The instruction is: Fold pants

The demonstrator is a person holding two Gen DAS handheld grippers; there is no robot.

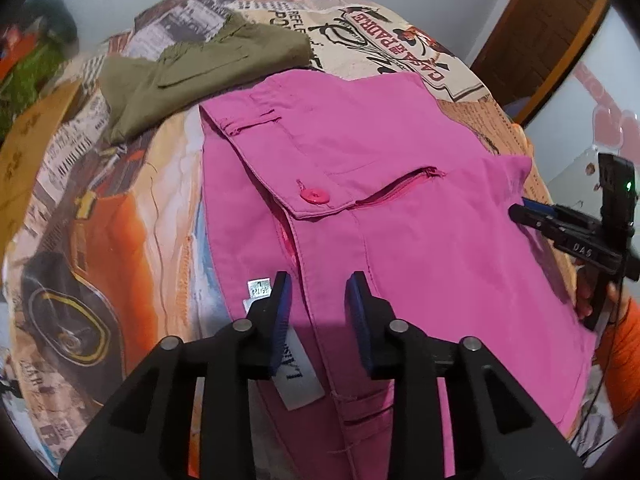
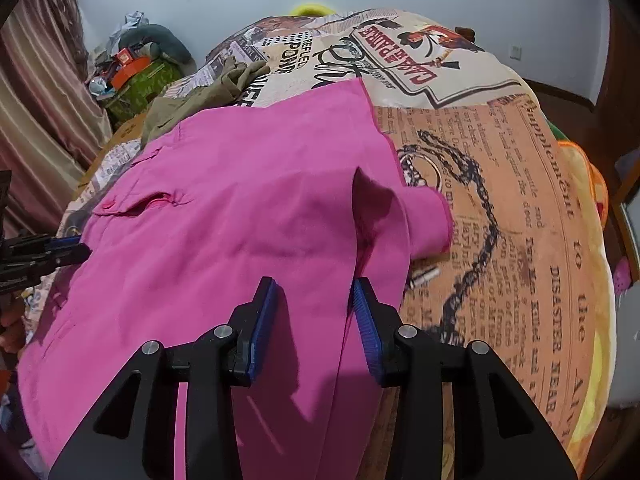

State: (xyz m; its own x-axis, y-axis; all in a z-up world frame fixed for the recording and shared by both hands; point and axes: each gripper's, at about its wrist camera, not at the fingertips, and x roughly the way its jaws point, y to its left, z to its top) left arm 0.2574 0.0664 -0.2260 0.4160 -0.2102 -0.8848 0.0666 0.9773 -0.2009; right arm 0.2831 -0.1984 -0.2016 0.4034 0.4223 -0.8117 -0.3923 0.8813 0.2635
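Pink pants (image 1: 380,208) lie spread on the printed bedspread, waistband with a pink button (image 1: 315,196) and open zip facing the left wrist view. A white label (image 1: 298,384) shows at the waist. My left gripper (image 1: 318,284) is open, hovering just over the waistband, holding nothing. The pants also fill the right wrist view (image 2: 224,240), with a raised fold and a flipped corner (image 2: 428,220) at their right edge. My right gripper (image 2: 314,292) is open above that side of the pants, empty. It shows at the right of the left wrist view (image 1: 516,212).
Olive green pants (image 1: 192,76) lie crumpled beyond the pink ones. The bedspread (image 2: 520,208) has newspaper and car prints. A small metal object (image 2: 424,276) lies on it beside the pants. Clutter (image 2: 136,68) and a curtain (image 2: 44,120) stand left of the bed; a wooden door (image 1: 548,28) stands right.
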